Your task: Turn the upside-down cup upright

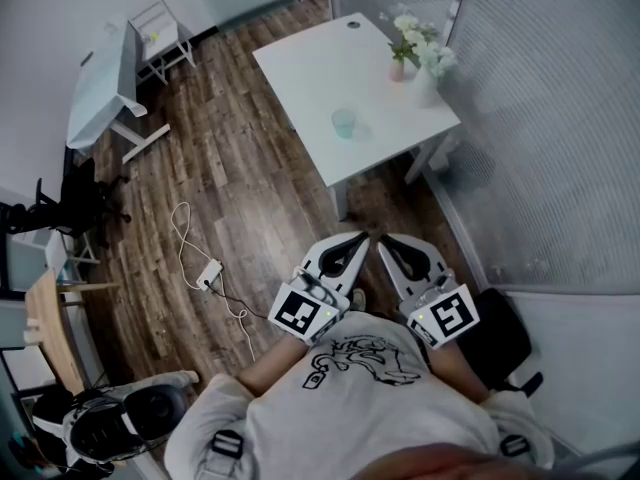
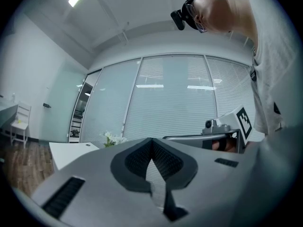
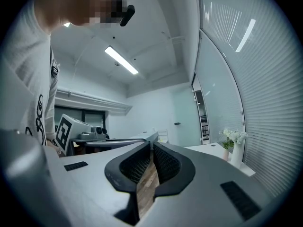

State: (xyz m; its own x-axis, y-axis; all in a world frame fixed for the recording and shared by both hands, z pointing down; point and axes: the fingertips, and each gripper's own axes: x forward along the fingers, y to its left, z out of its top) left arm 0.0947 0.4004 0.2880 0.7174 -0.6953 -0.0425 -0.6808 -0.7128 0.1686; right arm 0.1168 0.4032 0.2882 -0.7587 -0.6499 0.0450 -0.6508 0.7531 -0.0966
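Head view shows the person standing well back from the white rectangular table (image 1: 300, 63), both tools drawn in at the chest. The left gripper (image 1: 358, 239) and the right gripper (image 1: 386, 241) point toward the table. In the left gripper view the left gripper (image 2: 151, 142) has its ribbed pads pressed together with nothing between them. The right gripper view shows the same of the right gripper (image 3: 151, 148): closed and empty.

The likely trouble is in the approach. A white cable with a power strip (image 1: 208, 273) lies on the wooden floor at about nine o'clock from the left gripper, a snag risk if the person steps that way. Closed jaws would only shove the target, so I judge they must part before they arrive. A light vessel pinched by its wall could skid or topple. A wide sweep could knock the white vase of pale flowers (image 1: 422, 68) standing at about two o'clock from it.

The pale aqua translucent cup (image 1: 344, 122) stands alone in the near half of the tabletop, at about twelve o'clock from the grippers and well apart from them. It looks small, round and thin-walled. From this distance I cannot tell for sure whether its mouth faces down.
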